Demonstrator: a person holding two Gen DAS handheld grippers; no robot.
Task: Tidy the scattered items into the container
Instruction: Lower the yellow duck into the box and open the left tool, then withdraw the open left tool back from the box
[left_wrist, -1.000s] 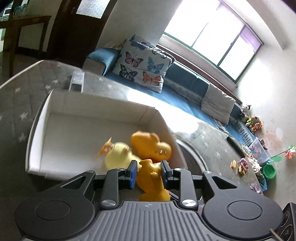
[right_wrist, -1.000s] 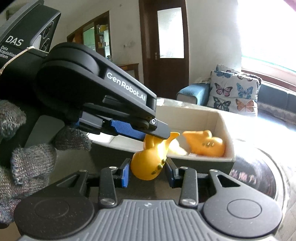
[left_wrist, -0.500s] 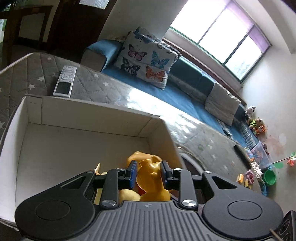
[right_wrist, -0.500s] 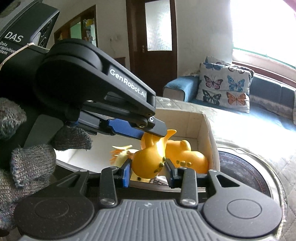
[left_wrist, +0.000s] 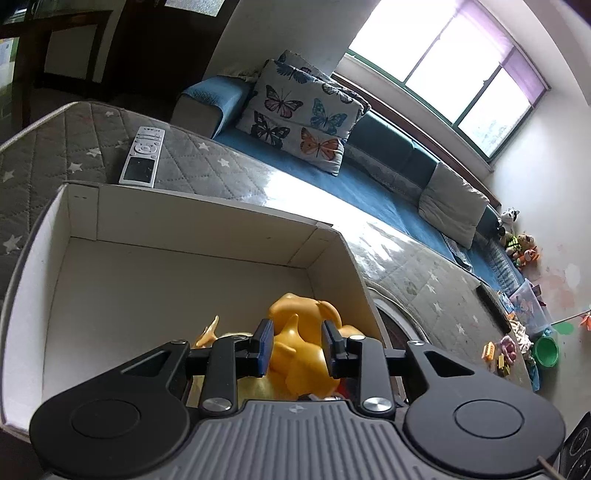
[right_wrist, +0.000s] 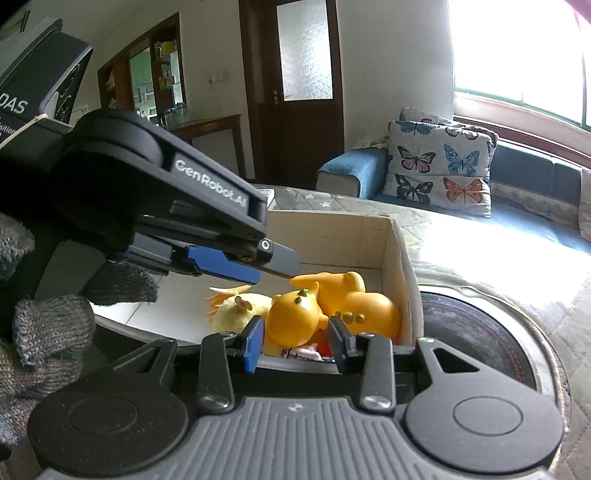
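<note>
A white cardboard box (left_wrist: 184, 236) stands on a grey quilted surface. Low in its near right corner, my left gripper (left_wrist: 297, 347) has an orange toy (left_wrist: 295, 354) between its blue pads; its jaws are opening, but the pads still touch the toy. A second orange toy (left_wrist: 303, 306) and a pale yellow one (left_wrist: 229, 336) lie in the box just beyond. In the right wrist view my right gripper (right_wrist: 295, 343) is shut on a round orange toy (right_wrist: 291, 317) over the box's near wall (right_wrist: 391, 258). The left gripper's fingers (right_wrist: 221, 264) reach in from the left.
A white remote (left_wrist: 142, 157) lies behind the box. A dark round disc (right_wrist: 480, 332) sits right of the box. A gloved hand (right_wrist: 48, 332) holds the left gripper. A blue sofa with butterfly cushions (left_wrist: 299, 118) lies beyond, and small toys and a green bowl (left_wrist: 546, 350) far right.
Both grippers have moved forward and down over the box with their orange toys, which now sit low among the toys in the near right corner.
</note>
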